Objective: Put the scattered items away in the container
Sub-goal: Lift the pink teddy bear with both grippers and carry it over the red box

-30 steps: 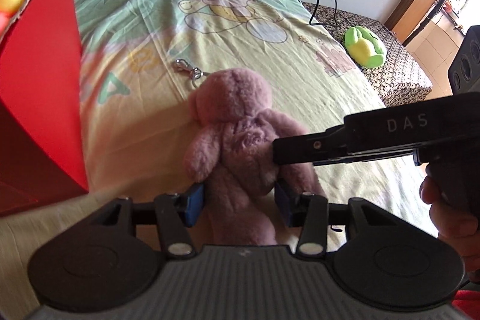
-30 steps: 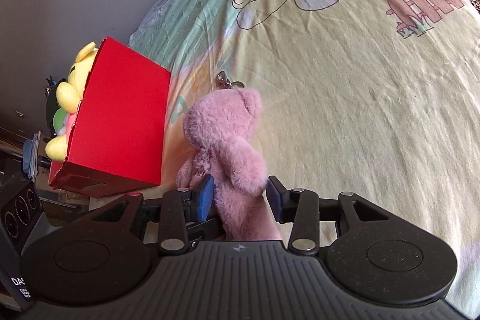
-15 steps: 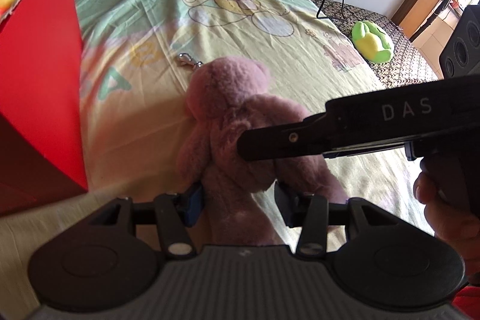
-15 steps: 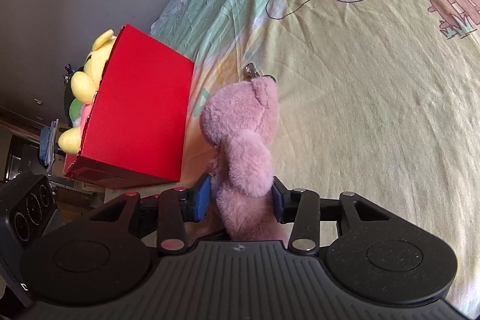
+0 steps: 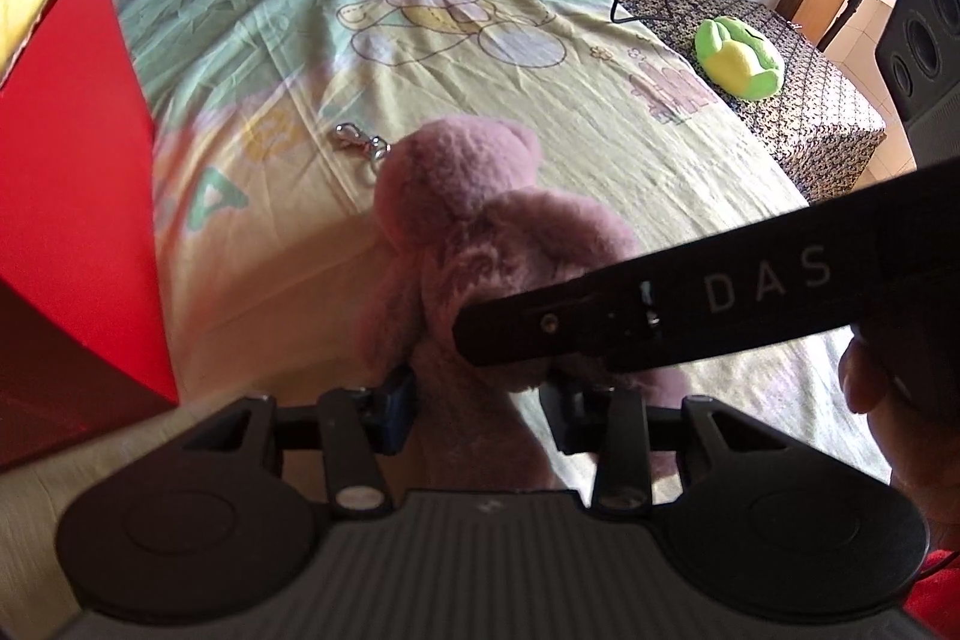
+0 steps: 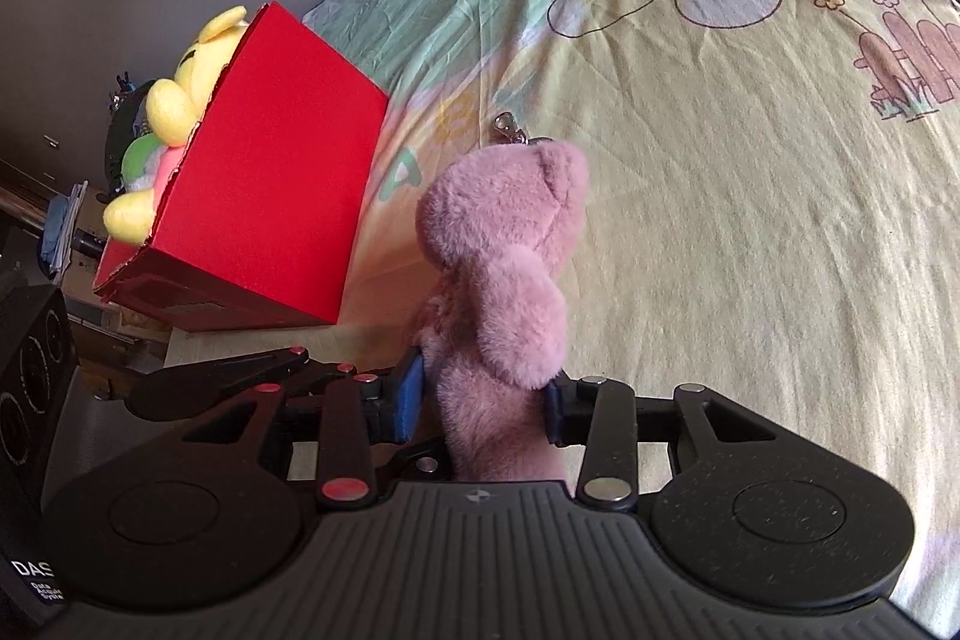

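Above the bed (image 6: 750, 232), both the left gripper (image 5: 480, 403) and the right gripper (image 6: 483, 400) clench the pink bear (image 6: 510, 268), carrying it. Next, I judge, it needs swinging left over the red box (image 6: 270, 196), then releasing.

Left tongs (image 5: 477, 409), matte black ribbed body, two round side discs, blue pads, silver rivets; right tongs (image 6: 486, 397), same build, red-capped rivets on one linkage, white "DAS" lettering, bare-skinned hand (image 5: 882, 382), red sleeve edge.
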Demonstrator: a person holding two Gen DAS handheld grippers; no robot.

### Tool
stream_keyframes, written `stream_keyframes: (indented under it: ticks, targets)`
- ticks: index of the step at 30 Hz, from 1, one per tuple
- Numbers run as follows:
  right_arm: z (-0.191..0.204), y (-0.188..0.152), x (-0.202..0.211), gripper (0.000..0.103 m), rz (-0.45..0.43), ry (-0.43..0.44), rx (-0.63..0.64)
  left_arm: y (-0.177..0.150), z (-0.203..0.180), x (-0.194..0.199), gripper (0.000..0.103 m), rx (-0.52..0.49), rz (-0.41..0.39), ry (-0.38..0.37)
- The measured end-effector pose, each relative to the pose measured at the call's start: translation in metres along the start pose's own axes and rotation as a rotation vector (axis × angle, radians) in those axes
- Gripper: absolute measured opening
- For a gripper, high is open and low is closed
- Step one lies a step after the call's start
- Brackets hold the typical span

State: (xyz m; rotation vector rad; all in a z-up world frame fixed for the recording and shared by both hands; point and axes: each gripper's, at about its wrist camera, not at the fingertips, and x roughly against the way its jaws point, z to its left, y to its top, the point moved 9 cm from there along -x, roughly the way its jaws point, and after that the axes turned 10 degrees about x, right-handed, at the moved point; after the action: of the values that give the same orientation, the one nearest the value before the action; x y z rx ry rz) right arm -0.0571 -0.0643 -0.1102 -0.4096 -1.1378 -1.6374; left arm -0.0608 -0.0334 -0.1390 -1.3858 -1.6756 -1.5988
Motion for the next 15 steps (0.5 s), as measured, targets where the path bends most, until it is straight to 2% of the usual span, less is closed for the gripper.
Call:
stream_keyframes:
  ticks: [6,15]
  targets:
    - [-0.002,-0.007,0.013,0.041,-0.021,-0.028,-0.010,-0.004,-0.010,0.003,0.037,-0.027,0.001,-0.024]
    - [0.015,-0.002,0.029,0.040,-0.085,-0.073,0.037,0.000,-0.019,0.020,0.036,-0.105,-0.036,-0.008]
